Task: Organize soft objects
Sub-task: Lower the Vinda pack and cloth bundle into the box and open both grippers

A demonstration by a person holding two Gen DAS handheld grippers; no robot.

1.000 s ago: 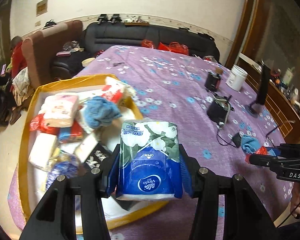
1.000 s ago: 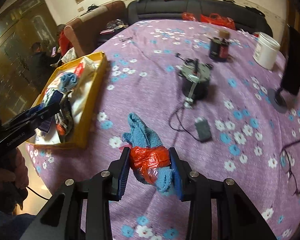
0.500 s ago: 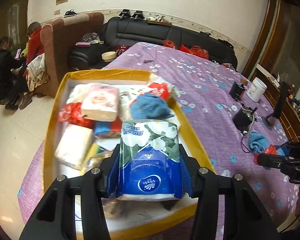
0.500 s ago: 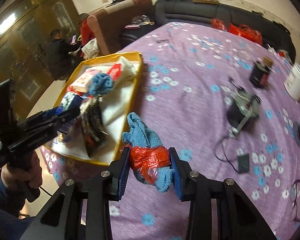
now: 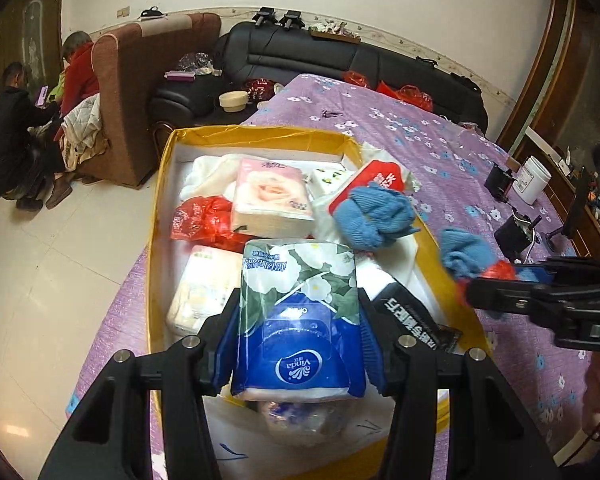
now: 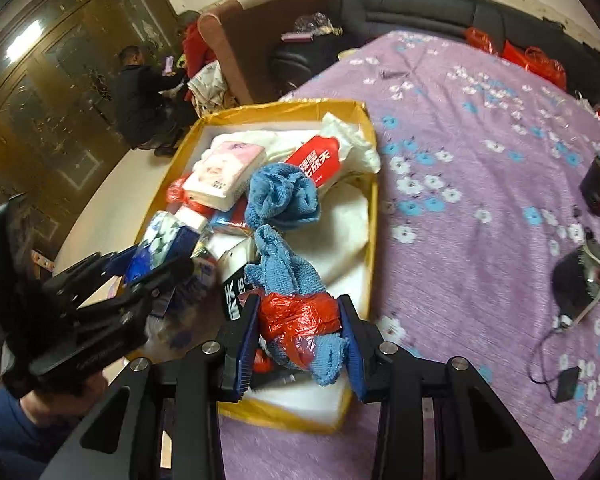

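Hovering over the yellow-rimmed cardboard box (image 5: pixel 162 184) of tissue packs, which both grippers have swung above since a second ago, the left gripper (image 5: pixel 298 334) is clamping a blue floral tissue pack (image 5: pixel 300 316). The right gripper (image 6: pixel 298 334) is squeezing a blue knitted cloth wrapped in red plastic (image 6: pixel 300 312) over the box's near corner.

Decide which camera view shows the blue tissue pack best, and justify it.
Left wrist: the tissue pack fills the centre, printed face readable, clamped in the left gripper. In the right wrist view it is small, blurred and partly hidden.
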